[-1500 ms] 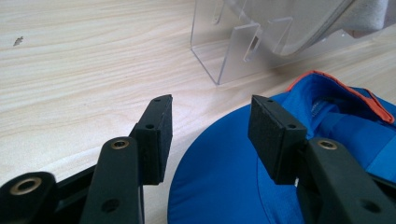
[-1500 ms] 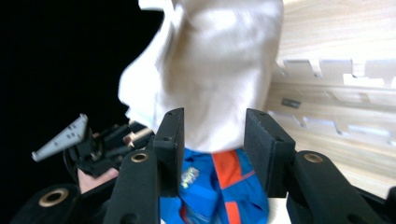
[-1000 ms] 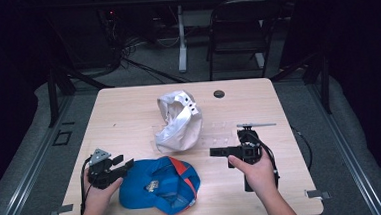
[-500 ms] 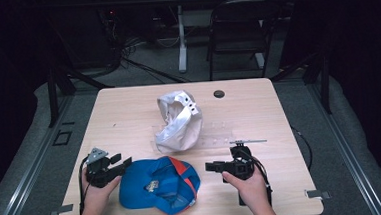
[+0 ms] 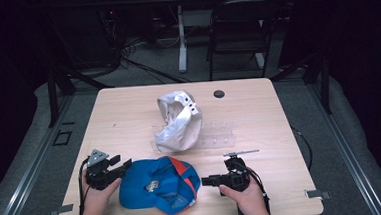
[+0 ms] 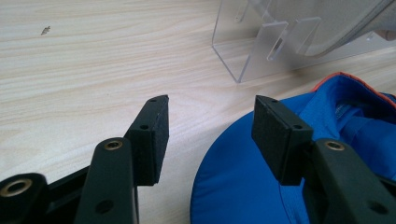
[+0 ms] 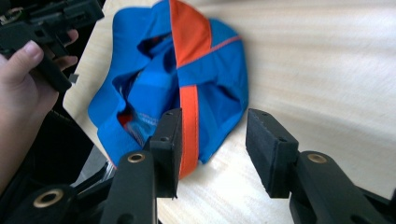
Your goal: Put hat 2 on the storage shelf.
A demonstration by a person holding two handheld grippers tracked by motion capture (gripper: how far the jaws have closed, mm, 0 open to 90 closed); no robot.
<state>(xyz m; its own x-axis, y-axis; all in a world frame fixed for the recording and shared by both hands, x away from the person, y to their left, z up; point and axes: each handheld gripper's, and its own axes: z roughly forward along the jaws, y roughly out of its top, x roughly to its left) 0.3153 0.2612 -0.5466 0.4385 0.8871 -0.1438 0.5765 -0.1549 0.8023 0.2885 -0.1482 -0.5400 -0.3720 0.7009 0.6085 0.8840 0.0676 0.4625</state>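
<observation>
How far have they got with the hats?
One looks done: the white cap already sits on the clear stand. In hand: the left gripper and right gripper, both open, sit on either side of the blue cap. Probably left: gripping that cap, which lies on the table.

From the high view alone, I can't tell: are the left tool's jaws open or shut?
Observer: Open. In the left gripper view the left tool has a wide gap, with the blue cap's brim edge lying between the jaws, untouched.
Operator: And the right tool?
Observer: Open too. The right tool points at the cap's orange stripe, short of the fabric.
Operator: What holds up the white cap?
Observer: A clear stand; the white cap sits on it.
</observation>
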